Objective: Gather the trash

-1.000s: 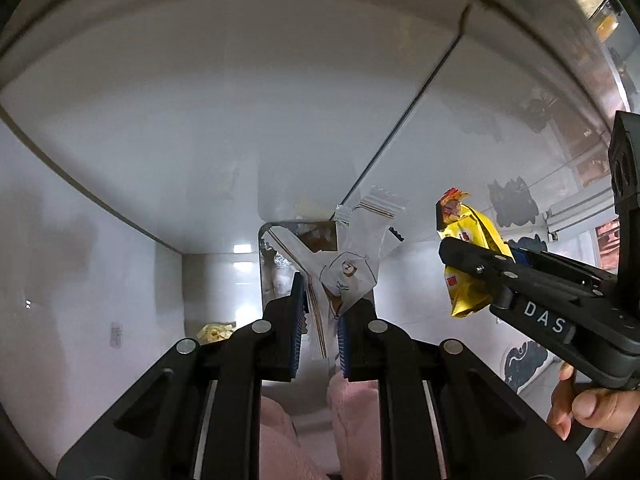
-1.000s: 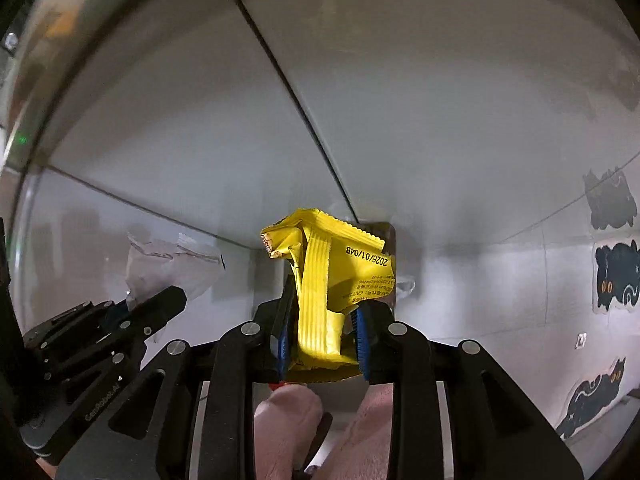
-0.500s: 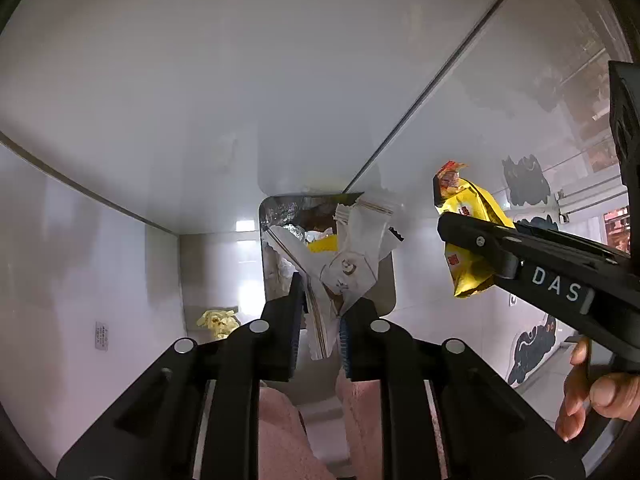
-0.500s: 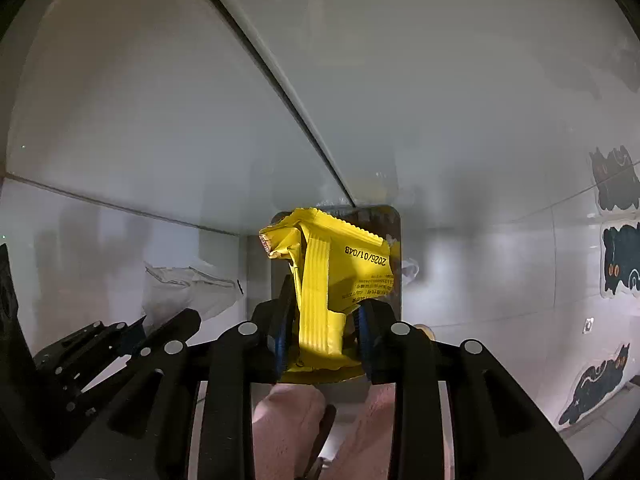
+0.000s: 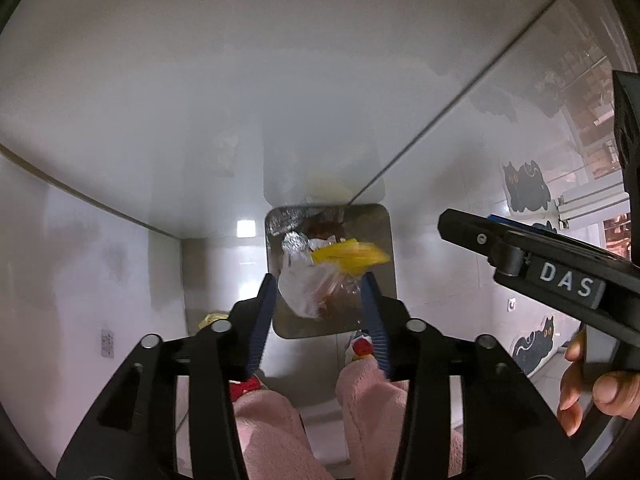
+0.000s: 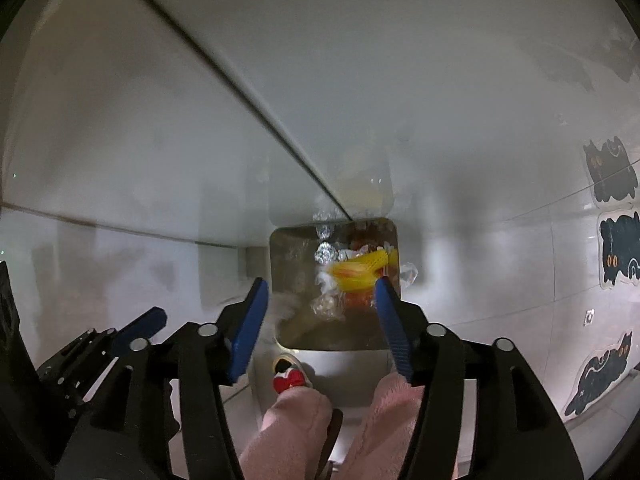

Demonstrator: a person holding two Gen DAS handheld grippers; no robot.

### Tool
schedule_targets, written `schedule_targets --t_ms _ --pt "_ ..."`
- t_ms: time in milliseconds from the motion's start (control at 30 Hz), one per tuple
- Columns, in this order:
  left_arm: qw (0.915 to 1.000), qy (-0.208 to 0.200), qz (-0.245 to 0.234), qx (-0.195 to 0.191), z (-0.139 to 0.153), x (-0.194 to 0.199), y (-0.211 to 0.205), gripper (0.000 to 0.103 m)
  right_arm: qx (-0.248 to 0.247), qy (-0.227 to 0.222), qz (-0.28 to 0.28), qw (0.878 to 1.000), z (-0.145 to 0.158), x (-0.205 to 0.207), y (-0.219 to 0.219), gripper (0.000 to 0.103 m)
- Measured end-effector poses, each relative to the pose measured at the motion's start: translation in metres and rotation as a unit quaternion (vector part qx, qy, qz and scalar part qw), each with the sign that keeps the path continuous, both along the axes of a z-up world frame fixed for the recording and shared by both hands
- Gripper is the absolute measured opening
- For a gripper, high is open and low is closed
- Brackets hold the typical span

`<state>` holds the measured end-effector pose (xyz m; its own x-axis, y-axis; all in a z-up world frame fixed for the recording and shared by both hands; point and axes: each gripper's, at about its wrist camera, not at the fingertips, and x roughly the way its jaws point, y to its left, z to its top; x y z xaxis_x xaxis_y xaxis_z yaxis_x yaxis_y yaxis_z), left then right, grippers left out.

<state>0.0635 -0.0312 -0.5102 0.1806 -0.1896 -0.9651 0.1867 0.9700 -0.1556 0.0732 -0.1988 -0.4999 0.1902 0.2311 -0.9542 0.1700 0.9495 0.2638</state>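
My left gripper (image 5: 318, 284) hangs over the steel trash bin (image 5: 320, 332), jaws opening, with nothing pressed between the blue pads. Below them a clear white wrapper (image 5: 300, 288) and a blurred yellow wrapper (image 5: 348, 258) drop into the bin among foil and other trash. My right gripper (image 6: 320, 292) is also above the bin (image 6: 332, 340), jaws opening and apart from the yellow wrapper (image 6: 360, 270) beneath them. In the left wrist view the right gripper (image 5: 472, 224) reaches in from the right. The left gripper (image 6: 140, 326) shows at the lower left of the right wrist view.
White glossy panels with a dark seam rise behind the bin. The person's pink fleece legs (image 6: 292, 420) and a red slipper (image 6: 288, 376) stand just before it. Black cat stickers (image 6: 616, 252) line the right side. A crumpled yellow scrap (image 5: 212, 318) lies on the floor left of the bin.
Both grippers sank toward the bin and opened. The clear wrapper left the left jaws and the yellow wrapper left the right jaws; both now fall into the bin.
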Motion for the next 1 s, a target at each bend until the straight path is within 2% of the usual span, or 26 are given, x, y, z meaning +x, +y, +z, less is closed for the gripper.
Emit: schedule_targets --t_ms 33,100,133,200,300,533,667,767,1000 --pt "1.0 -0.003 0.001 0.002 0.003 0.002 0.0 0.052 -0.001 -0.004 -0.002 1.0 0.003 0.0 -0.001 0.065" --pt "0.9998 -0.016 0.006 0.008 0.014 0.005 0.001 0.067 -0.005 -0.013 -0.006 1.0 0.013 0.0 -0.001 0.075" --pt "0.9997 -0.022 0.008 0.009 0.019 0.005 0.003 0.07 -0.008 -0.019 -0.007 1.0 0.019 -0.001 -0.001 0.077" --pt "0.9993 -0.034 0.011 0.009 0.034 0.007 0.004 0.082 -0.007 -0.028 -0.007 1.0 0.031 -0.003 -0.006 0.095" --pt "0.9985 -0.052 0.003 0.015 0.057 0.005 0.004 0.09 -0.008 -0.043 -0.008 0.999 0.055 -0.012 -0.008 0.096" --pt "0.9953 -0.095 -0.012 0.012 0.116 -0.005 0.006 0.095 -0.006 -0.074 -0.001 0.997 0.115 -0.031 -0.016 0.1" --pt "0.9916 -0.129 -0.013 0.008 0.162 -0.008 0.012 0.095 -0.018 -0.106 0.005 0.994 0.154 -0.034 -0.024 0.1" --pt "0.9887 -0.148 -0.014 0.02 0.196 -0.011 0.014 0.095 -0.016 -0.132 0.008 0.991 0.185 -0.038 -0.029 0.1" --pt "0.9782 -0.204 0.018 0.032 0.28 -0.016 0.026 0.095 -0.048 -0.206 0.006 0.977 0.269 -0.042 -0.034 0.1"
